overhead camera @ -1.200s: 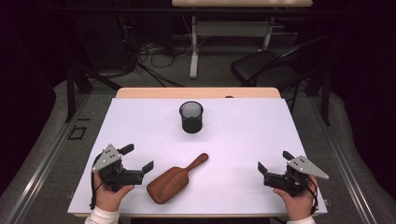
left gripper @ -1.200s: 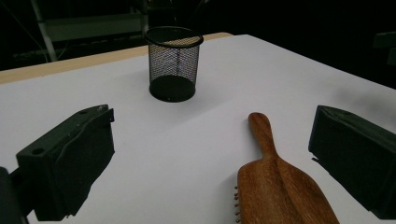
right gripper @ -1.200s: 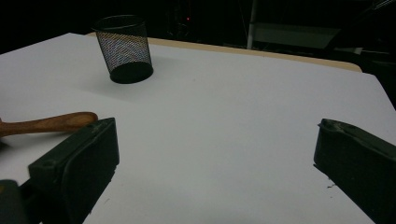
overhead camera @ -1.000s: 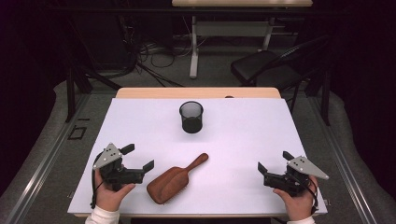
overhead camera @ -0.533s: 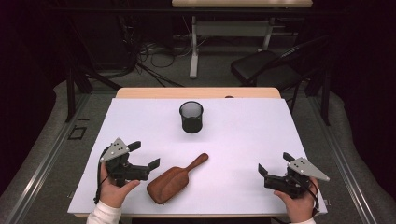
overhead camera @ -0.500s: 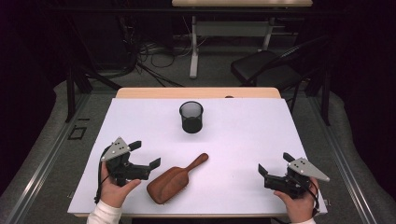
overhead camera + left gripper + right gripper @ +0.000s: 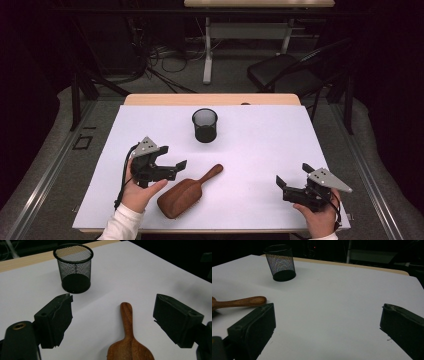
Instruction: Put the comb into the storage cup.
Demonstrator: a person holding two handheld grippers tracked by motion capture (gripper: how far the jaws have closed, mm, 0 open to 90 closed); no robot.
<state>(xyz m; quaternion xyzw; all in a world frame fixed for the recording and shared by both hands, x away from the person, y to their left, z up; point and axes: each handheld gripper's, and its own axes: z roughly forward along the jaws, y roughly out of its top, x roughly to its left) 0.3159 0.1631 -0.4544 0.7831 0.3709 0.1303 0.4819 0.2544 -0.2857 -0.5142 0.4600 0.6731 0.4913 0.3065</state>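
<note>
No brand, label or writing legible anywhere. Left gripper [image 7: 172,162] held just above the white table [image 7: 260,150], jaws apart though just narrowing, nothing between the pads. Wooden hairbrush [image 7: 187,192] just ahead of and below that gripper, lying flat, handle pointing away toward the black mesh cup [image 7: 205,125]; in the left gripper view the handle [image 7: 126,315] in line with the gap between the jaws, untouched. Mesh cup upright, well beyond the jaw tips, near the far wooden edge. Right gripper [image 7: 290,182] low near the table's near right corner, jaws wide apart, empty; bare white surface ahead of it, brush handle tip [image 7: 249,301] off beyond one jaw. Broad open tabletop between both grippers.
</note>
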